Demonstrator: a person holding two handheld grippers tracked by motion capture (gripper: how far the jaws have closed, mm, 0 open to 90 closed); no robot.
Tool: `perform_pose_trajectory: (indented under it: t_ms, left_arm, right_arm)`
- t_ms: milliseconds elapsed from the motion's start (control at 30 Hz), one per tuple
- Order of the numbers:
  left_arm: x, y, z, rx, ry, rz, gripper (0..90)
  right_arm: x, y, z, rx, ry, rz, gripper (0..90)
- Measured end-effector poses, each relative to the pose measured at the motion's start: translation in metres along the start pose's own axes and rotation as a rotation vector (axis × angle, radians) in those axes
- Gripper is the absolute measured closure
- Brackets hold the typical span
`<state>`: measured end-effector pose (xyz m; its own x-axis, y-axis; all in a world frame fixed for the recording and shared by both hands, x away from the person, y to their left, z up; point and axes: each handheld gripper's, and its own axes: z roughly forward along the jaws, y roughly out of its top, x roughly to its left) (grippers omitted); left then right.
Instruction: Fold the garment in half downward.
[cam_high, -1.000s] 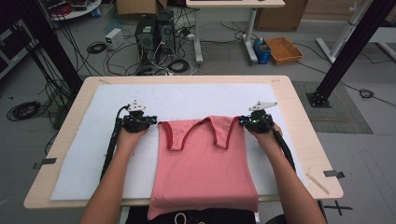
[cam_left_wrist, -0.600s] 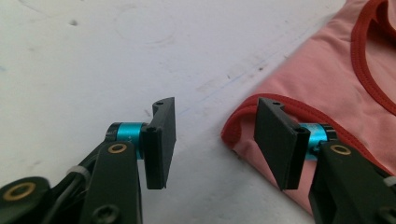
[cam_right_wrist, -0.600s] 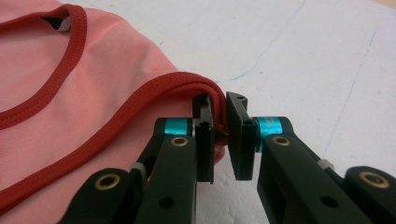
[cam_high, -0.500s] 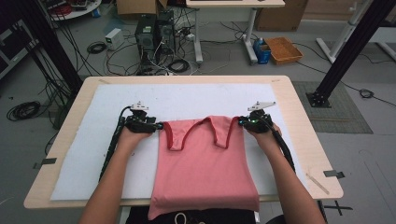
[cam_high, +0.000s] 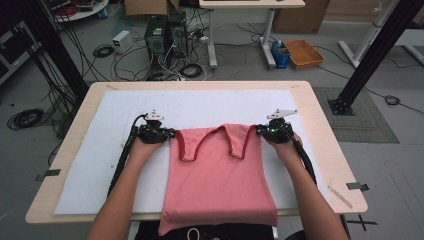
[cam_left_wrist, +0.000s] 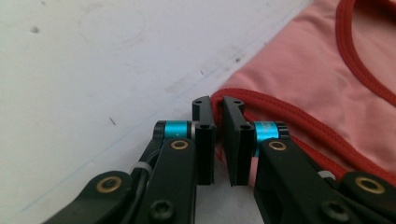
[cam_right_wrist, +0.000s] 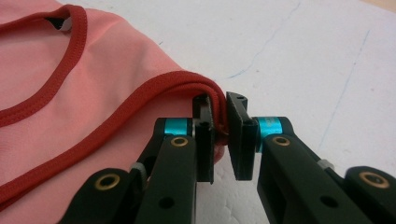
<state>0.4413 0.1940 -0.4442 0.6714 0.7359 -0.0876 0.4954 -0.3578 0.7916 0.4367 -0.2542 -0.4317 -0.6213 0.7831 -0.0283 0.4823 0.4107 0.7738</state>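
Observation:
A pink tank top (cam_high: 220, 175) with dark red trim lies flat on the white foam board (cam_high: 200, 105), straps pointing away from me. Its hem hangs over the table's front edge. My left gripper (cam_high: 171, 134) is at the top's left shoulder corner. In the left gripper view the jaws (cam_left_wrist: 218, 105) stand nearly together with the red trim (cam_left_wrist: 261, 100) pinched between the tips. My right gripper (cam_high: 259, 131) is at the right shoulder corner. There the gripper (cam_right_wrist: 219, 100) clamps the doubled red trim (cam_right_wrist: 177, 84) of the pink fabric (cam_right_wrist: 93, 79).
The board covers most of the wooden table (cam_high: 320, 130), with bare white surface on both sides of the top. A thin stick (cam_high: 340, 195) lies near the front right corner. Beyond the table are computer towers (cam_high: 165, 32), cables and an orange tray (cam_high: 302, 52).
The left gripper has edged a little to the right, onto the top's left shoulder corner. The right gripper and the garment have hardly moved.

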Motion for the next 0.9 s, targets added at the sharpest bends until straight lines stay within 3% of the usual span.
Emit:
perform_pose_trajectory:
  t_ms: [167,433,633,767,900]
  left_arm:
    - [0.005,0.013,-0.004,-0.021,0.019,0.009,83.6]
    - [0.016,0.050,-0.001,-0.034,0.043,0.030,83.6]
    - [0.030,0.073,-0.002,-0.103,0.052,-0.001,83.6]
    - [0.031,0.077,-0.008,-0.143,0.028,-0.006,83.5]
    - [0.029,0.069,-0.013,-0.165,-0.005,-0.013,83.5]
  right_arm:
    - [-0.002,0.005,-0.002,-0.010,-0.012,-0.008,82.2]
    - [-0.010,0.022,-0.002,-0.027,-0.044,0.004,82.2]
    - [-0.026,0.044,-0.002,-0.060,-0.061,0.034,82.2]
    - [-0.031,0.061,-0.004,-0.081,-0.061,0.037,82.1]
    - [-0.028,0.063,-0.006,-0.086,-0.042,0.021,82.2]
